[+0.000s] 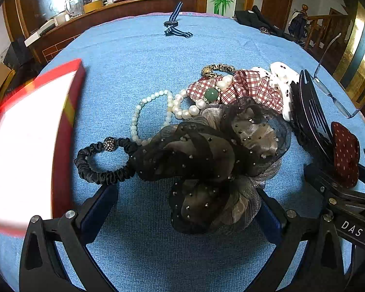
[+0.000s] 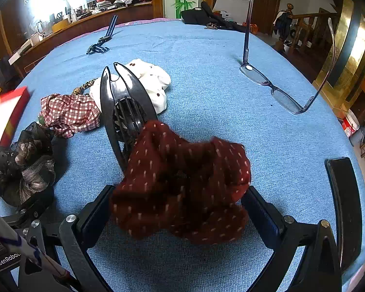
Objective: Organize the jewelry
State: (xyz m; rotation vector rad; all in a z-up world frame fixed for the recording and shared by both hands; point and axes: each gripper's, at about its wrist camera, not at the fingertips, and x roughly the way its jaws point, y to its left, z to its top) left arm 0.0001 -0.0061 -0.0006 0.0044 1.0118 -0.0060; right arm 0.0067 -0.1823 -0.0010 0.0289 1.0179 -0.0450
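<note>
Left gripper (image 1: 186,204) spread wide, released, straddling black mesh scrunchie (image 1: 206,160). Right gripper (image 2: 180,209) likewise released around dark red dotted scrunchie (image 2: 182,182). Pearl bracelets (image 1: 158,112), plaid scrunchie (image 1: 243,87) beyond on blue tablecloth (image 1: 146,56); red box (image 1: 36,133) at left.

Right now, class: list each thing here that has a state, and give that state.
Left gripper: open, straddling the black mesh bow.
Right gripper: open, straddling the red dotted scrunchie.
Glasses: unfolded, arms pointing up.
Black hair clip: shut.
</note>
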